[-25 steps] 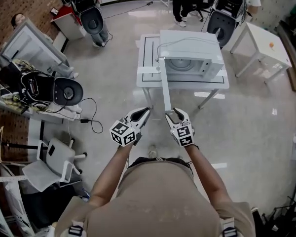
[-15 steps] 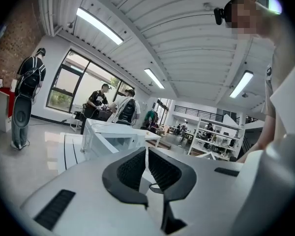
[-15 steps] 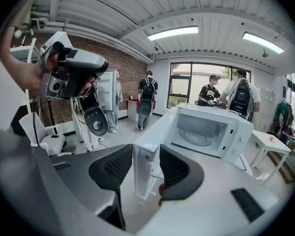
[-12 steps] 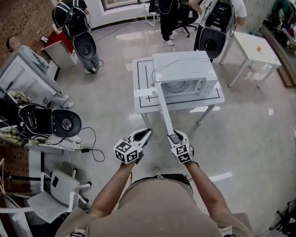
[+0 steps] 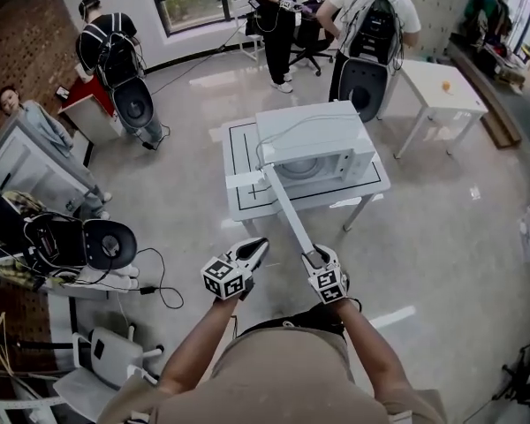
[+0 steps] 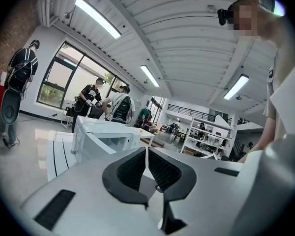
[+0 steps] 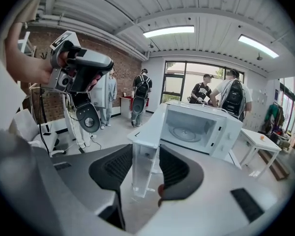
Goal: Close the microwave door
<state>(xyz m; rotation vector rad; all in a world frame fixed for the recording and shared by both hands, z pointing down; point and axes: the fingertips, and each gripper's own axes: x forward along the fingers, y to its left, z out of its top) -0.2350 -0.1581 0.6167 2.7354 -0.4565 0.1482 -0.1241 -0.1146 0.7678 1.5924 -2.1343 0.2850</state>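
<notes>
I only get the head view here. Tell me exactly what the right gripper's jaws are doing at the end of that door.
Observer: In the right gripper view, the right gripper is shut on the free edge of the open microwave door, with one pad on each face of it.
Operator: Now report the left gripper's jaws.
Observer: In the left gripper view, the left gripper is shut with nothing between its pads. It points toward the microwave but is well apart from it.
</notes>
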